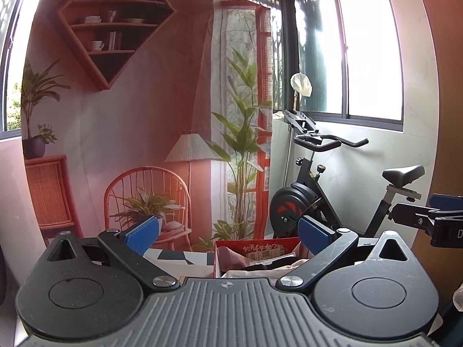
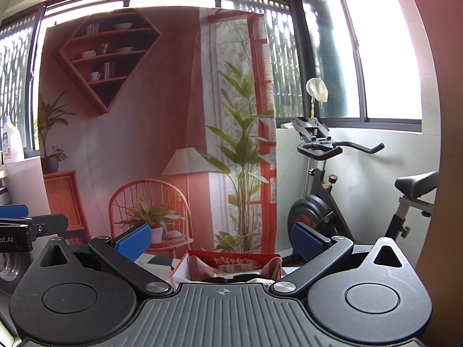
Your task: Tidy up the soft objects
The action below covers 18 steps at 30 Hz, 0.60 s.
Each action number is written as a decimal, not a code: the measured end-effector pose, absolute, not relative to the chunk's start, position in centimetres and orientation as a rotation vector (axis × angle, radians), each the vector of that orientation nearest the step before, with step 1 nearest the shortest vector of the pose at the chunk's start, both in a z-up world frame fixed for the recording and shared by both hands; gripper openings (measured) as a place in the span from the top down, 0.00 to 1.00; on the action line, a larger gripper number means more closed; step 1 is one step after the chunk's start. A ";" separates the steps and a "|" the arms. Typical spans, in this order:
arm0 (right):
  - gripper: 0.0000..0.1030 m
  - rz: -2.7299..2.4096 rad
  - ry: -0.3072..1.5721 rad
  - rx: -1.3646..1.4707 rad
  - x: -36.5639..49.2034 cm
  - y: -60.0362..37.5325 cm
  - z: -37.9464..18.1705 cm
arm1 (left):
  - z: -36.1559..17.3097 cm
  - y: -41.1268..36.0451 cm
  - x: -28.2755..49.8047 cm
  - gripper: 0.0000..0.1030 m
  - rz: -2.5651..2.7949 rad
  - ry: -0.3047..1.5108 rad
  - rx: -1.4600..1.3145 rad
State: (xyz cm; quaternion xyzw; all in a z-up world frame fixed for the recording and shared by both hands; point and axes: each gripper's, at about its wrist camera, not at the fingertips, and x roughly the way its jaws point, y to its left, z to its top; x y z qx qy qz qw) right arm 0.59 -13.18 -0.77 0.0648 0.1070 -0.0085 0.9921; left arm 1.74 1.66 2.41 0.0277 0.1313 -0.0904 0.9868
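Overhead, both jaws spread, empty; red box [image 1: 257, 250] shows unreadable Chinese print.

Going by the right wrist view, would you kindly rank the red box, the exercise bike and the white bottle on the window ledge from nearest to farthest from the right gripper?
1. Red box: just ahead of the right gripper, low, with cloth inside.
2. Exercise bike: farther back, to the right, by the wall.
3. White bottle: far left, on the window ledge; its depth against the bike is hard to call.
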 end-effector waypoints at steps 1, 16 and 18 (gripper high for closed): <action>0.00 -0.017 0.214 0.130 0.6 -13.2 -0.8 | 2.4 1.6 1.7 0.00 -0.183 0.263 0.057; 0.00 -0.019 0.215 0.127 0.6 -13.5 -0.9 | 2.5 1.7 1.8 0.00 -0.186 0.263 0.054; 0.00 -0.020 0.215 0.127 0.6 -13.4 -0.8 | 2.5 1.7 1.8 0.00 -0.186 0.263 0.055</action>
